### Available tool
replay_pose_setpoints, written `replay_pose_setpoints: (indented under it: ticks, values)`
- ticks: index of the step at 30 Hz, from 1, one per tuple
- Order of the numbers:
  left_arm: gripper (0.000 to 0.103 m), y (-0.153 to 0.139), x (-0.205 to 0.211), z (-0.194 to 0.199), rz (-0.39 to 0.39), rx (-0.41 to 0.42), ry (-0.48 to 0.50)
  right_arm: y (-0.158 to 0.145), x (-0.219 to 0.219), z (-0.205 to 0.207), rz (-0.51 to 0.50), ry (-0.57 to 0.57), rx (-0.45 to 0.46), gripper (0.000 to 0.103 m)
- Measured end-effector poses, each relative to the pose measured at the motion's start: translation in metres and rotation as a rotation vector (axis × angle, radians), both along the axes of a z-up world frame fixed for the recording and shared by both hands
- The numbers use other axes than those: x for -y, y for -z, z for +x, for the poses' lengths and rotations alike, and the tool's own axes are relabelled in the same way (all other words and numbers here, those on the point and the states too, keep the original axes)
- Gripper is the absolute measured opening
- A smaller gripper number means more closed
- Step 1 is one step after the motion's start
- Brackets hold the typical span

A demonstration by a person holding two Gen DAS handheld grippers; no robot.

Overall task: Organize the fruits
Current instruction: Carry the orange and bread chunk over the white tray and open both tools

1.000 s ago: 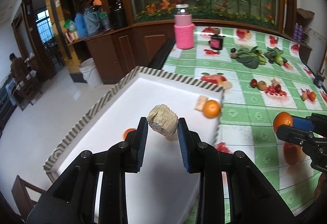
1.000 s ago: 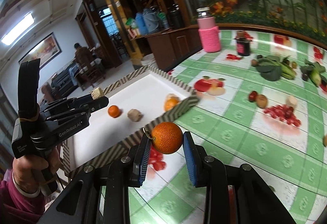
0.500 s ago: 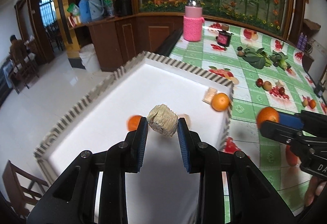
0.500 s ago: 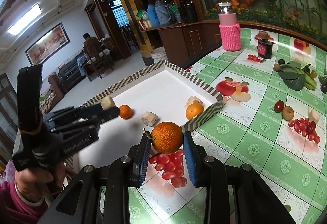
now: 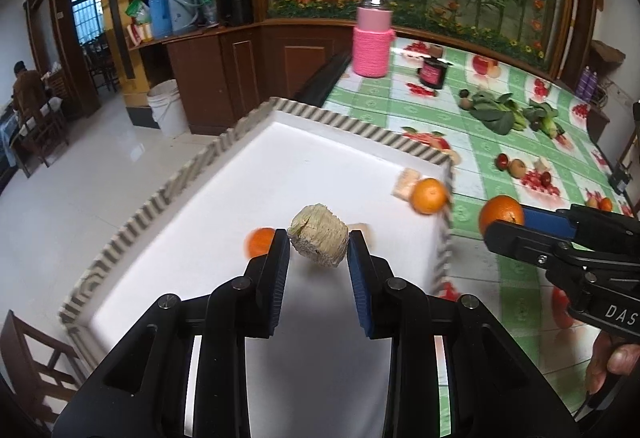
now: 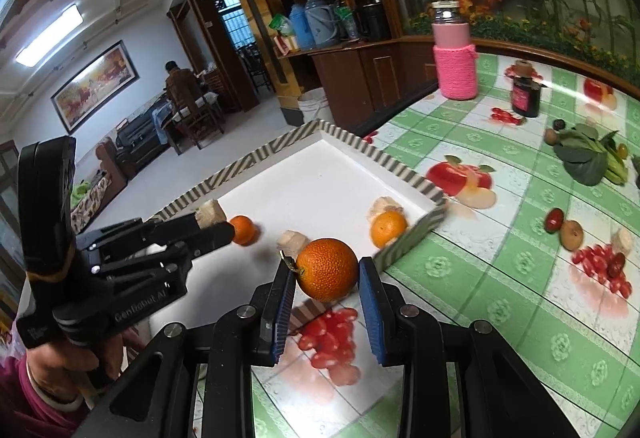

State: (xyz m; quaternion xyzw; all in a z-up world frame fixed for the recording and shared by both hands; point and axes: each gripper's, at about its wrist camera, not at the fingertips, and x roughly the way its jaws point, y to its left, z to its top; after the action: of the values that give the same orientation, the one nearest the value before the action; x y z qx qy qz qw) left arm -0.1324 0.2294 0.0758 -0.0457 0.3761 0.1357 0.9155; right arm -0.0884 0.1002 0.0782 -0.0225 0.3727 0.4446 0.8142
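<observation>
My left gripper (image 5: 319, 244) is shut on a tan fibrous chunk (image 5: 319, 236) and holds it above the white tray (image 5: 320, 158) with the striped rim. My right gripper (image 6: 326, 272) is shut on an orange (image 6: 327, 269), held above the tablecloth just outside the tray's near rim (image 6: 416, 230). In the tray lie a small orange (image 6: 243, 229), a larger orange (image 6: 388, 229) by the right rim, and two pale chunks (image 6: 293, 240), (image 6: 384, 204). In the left wrist view the right gripper's orange (image 5: 501, 214) shows at the right.
On the green checked tablecloth (image 6: 500, 278) lie loose small fruits (image 6: 570, 234), leafy greens (image 6: 584, 158), a dark jar (image 6: 525, 96) and a pink-sleeved bottle (image 6: 455, 58). The tray overhangs the table's left edge above the floor. A person sits far off at the left.
Both grippers have drawn back and up a little with their loads, so the tray looks farther away. The right gripper with its orange has edged left toward the tray.
</observation>
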Motion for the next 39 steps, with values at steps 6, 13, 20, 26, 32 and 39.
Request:
replay_pose_setpoints:
  ticks: [6,13,20,26,32,39]
  values:
    - [0.029,0.006,-0.024,-0.002,0.0,-0.038,-0.022,0.005,-0.031,-0.003,-0.023,-0.072,-0.015,0.031]
    - [0.029,0.014,-0.038,-0.001,-0.011,-0.062,-0.04,0.021,-0.066,-0.009,-0.094,-0.141,-0.033,0.031]
    - [0.029,0.02,-0.047,-0.002,-0.022,-0.085,-0.048,0.034,-0.085,-0.009,-0.155,-0.186,-0.05,0.031]
    - [0.029,0.027,-0.049,-0.002,-0.03,-0.112,-0.043,0.042,-0.097,-0.005,-0.212,-0.18,-0.027,0.031]
    - [0.034,0.032,-0.053,-0.003,-0.038,-0.13,-0.059,0.042,-0.098,-0.01,-0.227,-0.19,-0.003,0.037]
    - [0.057,0.027,-0.057,-0.008,-0.034,-0.102,-0.097,0.029,-0.075,-0.012,-0.181,-0.153,0.002,0.038]
